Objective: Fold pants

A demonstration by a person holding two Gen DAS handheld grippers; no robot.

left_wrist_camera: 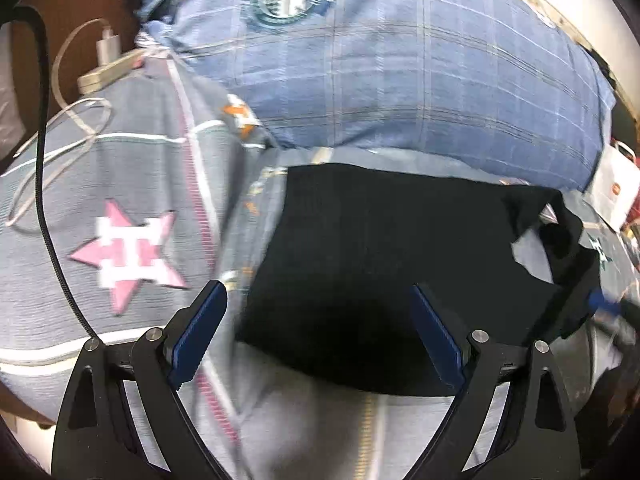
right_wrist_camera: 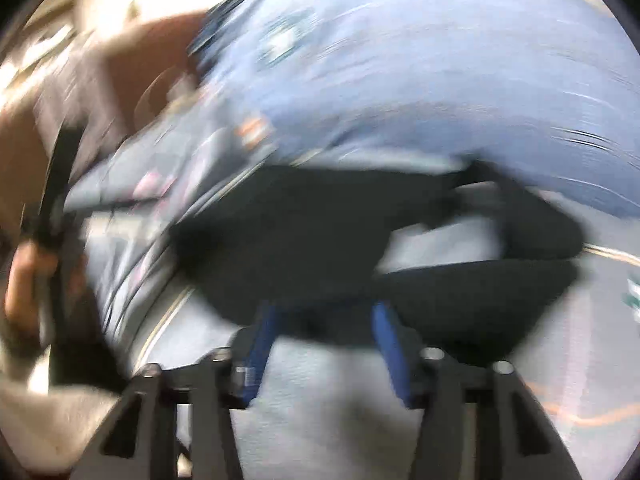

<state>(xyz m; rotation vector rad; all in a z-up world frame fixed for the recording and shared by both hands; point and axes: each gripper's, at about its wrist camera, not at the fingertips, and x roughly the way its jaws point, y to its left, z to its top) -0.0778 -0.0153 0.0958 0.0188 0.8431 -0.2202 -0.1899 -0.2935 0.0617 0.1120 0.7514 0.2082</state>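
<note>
Black pants (left_wrist_camera: 380, 264) lie partly folded on a grey patterned bedsheet (left_wrist_camera: 120, 184), with a loose end rumpled at the right. My left gripper (left_wrist_camera: 318, 292) is open and empty, its blue pads just above the pants' near edge. In the right wrist view, which is badly blurred, the pants (right_wrist_camera: 320, 240) lie ahead. My right gripper (right_wrist_camera: 324, 312) is open, with its blue fingertips at the pants' near edge. The other gripper shows blurred at the right of the left wrist view (left_wrist_camera: 604, 304).
A large blue plaid pillow (left_wrist_camera: 400, 64) lies behind the pants. A white charger and cable (left_wrist_camera: 104, 60) sit at the back left by a brown headboard (left_wrist_camera: 68, 4). A white paper bag (left_wrist_camera: 612, 192) stands at the right. A black cable (left_wrist_camera: 44, 160) hangs at the left.
</note>
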